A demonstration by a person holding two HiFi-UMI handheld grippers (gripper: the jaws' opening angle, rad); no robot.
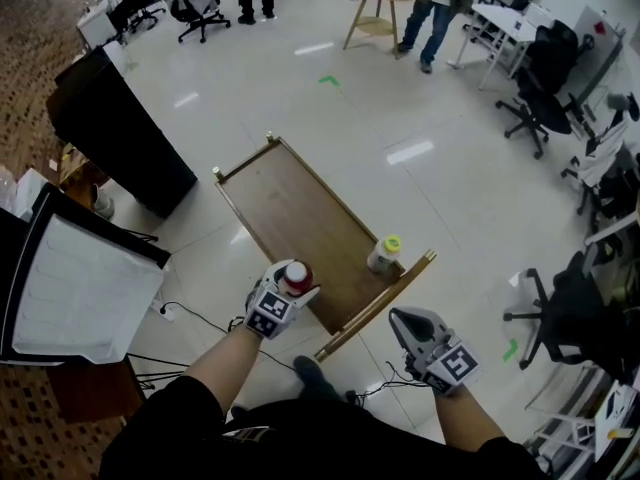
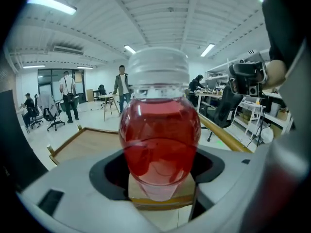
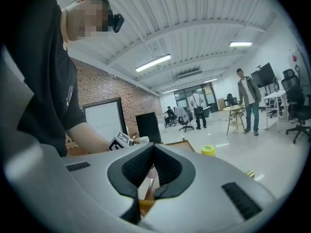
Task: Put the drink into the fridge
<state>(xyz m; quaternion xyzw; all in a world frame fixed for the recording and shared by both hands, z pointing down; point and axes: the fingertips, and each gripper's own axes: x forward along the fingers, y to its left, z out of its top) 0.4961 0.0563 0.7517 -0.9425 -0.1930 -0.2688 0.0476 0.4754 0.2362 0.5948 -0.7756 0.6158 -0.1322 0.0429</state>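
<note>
A round bottle of red drink [image 1: 295,277] with a white cap stands at the near left edge of a gold-railed wooden cart [image 1: 290,208]. My left gripper [image 1: 293,288] is shut on it. In the left gripper view the red bottle [image 2: 160,130] fills the space between the jaws of that gripper [image 2: 160,178], and the pads press its sides. A second bottle with a yellow-green cap [image 1: 384,254] stands at the cart's near right corner. My right gripper [image 1: 401,318] hangs shut just off that corner, holding nothing. In the right gripper view its jaws [image 3: 153,152] meet, with the yellow-green cap [image 3: 208,150] beyond.
A black cabinet [image 1: 120,128] stands left of the cart, and a white panel [image 1: 80,278] lies nearer on the left. Cables [image 1: 190,313] run over the floor. Office chairs [image 1: 560,318] crowd the right side. People [image 1: 440,8] and a wooden stool [image 1: 375,3] are far back.
</note>
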